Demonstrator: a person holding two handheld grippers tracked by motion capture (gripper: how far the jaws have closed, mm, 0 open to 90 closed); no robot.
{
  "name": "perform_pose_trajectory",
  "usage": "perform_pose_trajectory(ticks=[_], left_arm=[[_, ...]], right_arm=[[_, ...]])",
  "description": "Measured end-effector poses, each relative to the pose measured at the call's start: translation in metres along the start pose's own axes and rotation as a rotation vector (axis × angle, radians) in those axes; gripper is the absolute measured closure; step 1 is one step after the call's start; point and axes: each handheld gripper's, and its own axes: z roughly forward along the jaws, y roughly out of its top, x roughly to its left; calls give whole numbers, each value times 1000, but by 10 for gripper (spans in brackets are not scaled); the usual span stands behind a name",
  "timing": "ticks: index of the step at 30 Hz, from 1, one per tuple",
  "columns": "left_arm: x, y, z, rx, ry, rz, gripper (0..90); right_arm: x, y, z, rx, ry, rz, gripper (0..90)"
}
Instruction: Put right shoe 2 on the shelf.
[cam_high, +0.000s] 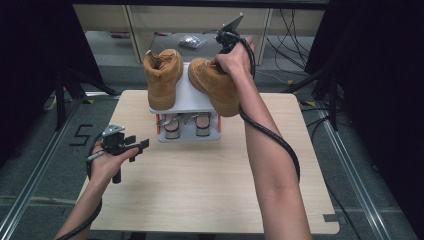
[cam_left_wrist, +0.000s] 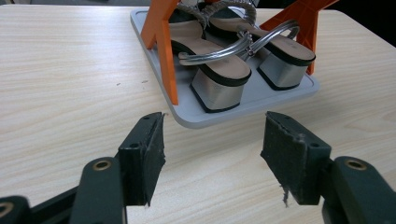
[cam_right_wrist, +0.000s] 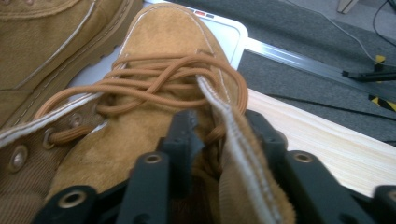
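Your right hand-held gripper (cam_right_wrist: 219, 135) straddles the tan suede lace-up boot (cam_high: 216, 85) collar, jaws loosened; the overhanging boot may tip off the grey two-tier shoe rack (cam_high: 192, 97).

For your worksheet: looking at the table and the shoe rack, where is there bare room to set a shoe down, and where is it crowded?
Free: the wide bare tabletop between the rack's lower tray and the near edge, bordered by the left gripper and the right forearm. Narrow strips flank the rack. Crowded: the top shelf holds the left boot and right boot; the sandals fill the tray.
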Motion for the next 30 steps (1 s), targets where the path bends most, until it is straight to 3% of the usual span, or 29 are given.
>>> perform_pose_trajectory(ticks=[3,4,7,10,12,14,16,17,30], left_arm=[[-1,-1,0,-3,-6,3,382],[-1,-1,0,-3,-6,2,382],[0,-1,0,-4,-2,1,382],[0,-1,0,-5,-3,1,382],[0,-1,0,-6,-5,2,382],[0,-1,0,-7,-8,2,382],[0,0,-1,-8,-2,1,382],[0,0,-1,-8,-2,1,382],[-5,1,1,-11,-8,4,382]], right_arm=[[-2,-2,0,-14,-4,-24,598],[-1,-2,0,-16,-9,-7,580],[-2,-3,-1,-33,-24,-16,532],[-1,-5,-5,-38,-27,-7,520],[-4,-5,-5,-54,-31,-35,509],[-3,-5,-8,-58,-39,-10,501],[-4,-6,-13,-80,-45,-28,490],[-4,-6,-15,-81,-40,-11,487],[-8,-16,-44,-148,-6,-9,477]])
